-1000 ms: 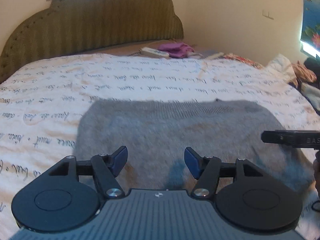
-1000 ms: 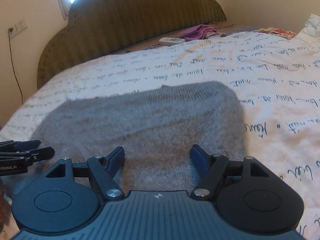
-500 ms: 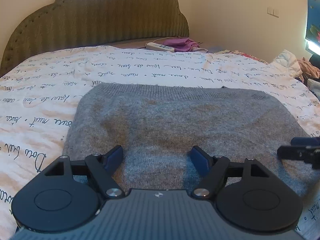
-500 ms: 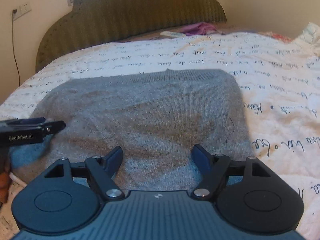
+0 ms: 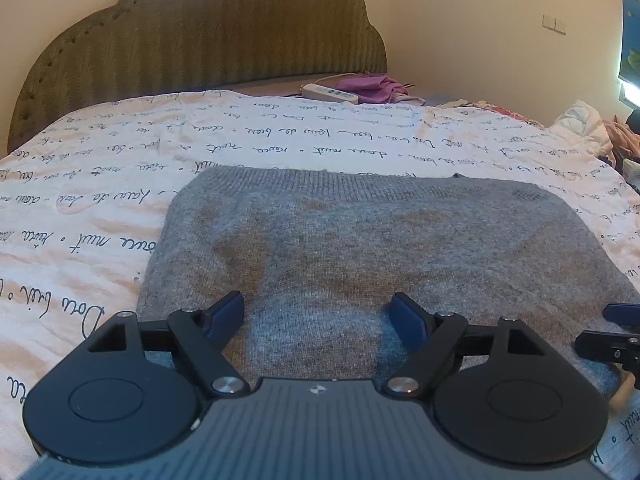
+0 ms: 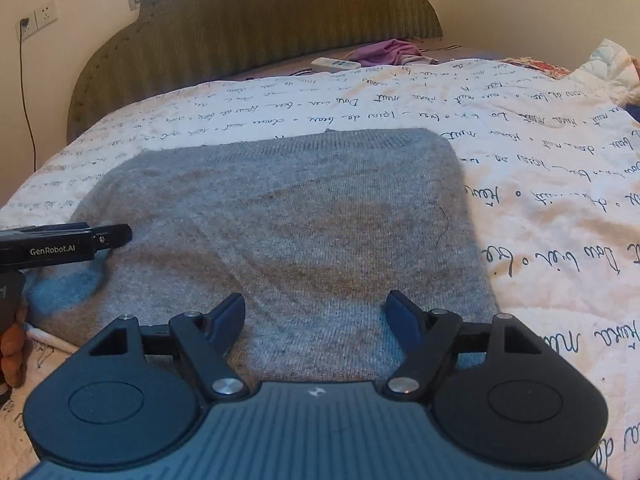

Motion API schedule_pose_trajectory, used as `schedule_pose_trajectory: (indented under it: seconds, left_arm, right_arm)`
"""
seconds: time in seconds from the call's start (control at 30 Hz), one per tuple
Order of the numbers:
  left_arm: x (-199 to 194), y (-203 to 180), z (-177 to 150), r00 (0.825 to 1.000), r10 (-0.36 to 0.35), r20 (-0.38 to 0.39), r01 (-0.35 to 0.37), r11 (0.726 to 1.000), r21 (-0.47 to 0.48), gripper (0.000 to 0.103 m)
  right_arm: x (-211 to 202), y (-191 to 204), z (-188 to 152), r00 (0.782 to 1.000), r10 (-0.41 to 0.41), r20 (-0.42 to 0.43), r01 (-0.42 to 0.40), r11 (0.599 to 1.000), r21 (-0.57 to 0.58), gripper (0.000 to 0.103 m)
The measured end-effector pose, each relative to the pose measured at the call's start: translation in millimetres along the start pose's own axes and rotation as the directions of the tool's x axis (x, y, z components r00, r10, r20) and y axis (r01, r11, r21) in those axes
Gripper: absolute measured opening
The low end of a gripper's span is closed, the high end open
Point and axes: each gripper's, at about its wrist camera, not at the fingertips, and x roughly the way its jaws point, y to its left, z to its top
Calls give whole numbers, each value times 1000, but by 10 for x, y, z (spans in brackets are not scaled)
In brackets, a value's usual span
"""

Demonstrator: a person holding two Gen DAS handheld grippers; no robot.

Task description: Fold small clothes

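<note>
A grey knitted sweater (image 5: 360,248) lies flat on a bed (image 5: 80,208) covered with a white sheet printed in handwriting, its near hem close to the bed's near edge and its ribbed far hem toward the green padded headboard (image 5: 200,40). The left gripper (image 5: 318,316) and the right gripper (image 6: 316,314) hover low and level, side by side over the sweater's near hem, each with its blue-padded jaws spread wide and grasping nothing. A white remote control (image 6: 335,65) and a purple cloth (image 6: 386,50) rest near the headboard.
</note>
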Motion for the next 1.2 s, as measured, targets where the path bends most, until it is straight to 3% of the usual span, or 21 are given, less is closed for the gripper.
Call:
schedule_pose_trajectory:
  seconds: [0.07, 0.2, 0.37, 0.57, 0.7, 0.77, 0.9, 1.03, 1.2]
  left_arm:
    - [-127, 23, 20, 1000, 25, -3, -25, 999, -21, 81]
    - [-525, 180, -44, 1000, -20, 13, 21, 997, -78, 81]
    - [-846, 302, -340, 999, -35, -26, 32, 994, -107, 83]
    - [-859, 191, -523, 1000, -15, -24, 15, 1000, -8, 84]
    - [-1034, 382, -449, 998, -63, -17, 60, 991, -117, 84]
    - [-1097, 561, -462, 993, -116, -28, 106, 963, -247, 84]
    - [-1049, 811, -595, 980, -185, -79, 128, 876, -465, 84]
    - [-968, 835, -594, 978, -203, -52, 148, 846, -513, 91]
    - [-753, 925, -543, 973, -231, 25, 192, 738, -647, 90]
  right_arm:
    - [-123, -19, -8, 1000, 22, 11, -22, 1000, 12, 77]
    - [-335, -119, -108, 998, 49, 30, -50, 998, 33, 77]
    - [-273, -206, -158, 999, 37, 6, -37, 998, 52, 77]
    - [-156, -95, -204, 1000, 0, -23, -1, 999, -37, 81]
    - [-424, -325, -181, 998, 60, 14, -61, 996, 73, 81]
    - [-539, -548, -215, 997, 70, 28, -74, 981, 178, 81]
    - [-590, -984, -303, 996, 89, 1, -82, 919, 386, 81]
    - [-450, -1089, -296, 992, 127, -17, -106, 887, 449, 81]
    - [-270, -1003, -161, 990, 142, -6, -124, 881, 457, 82]
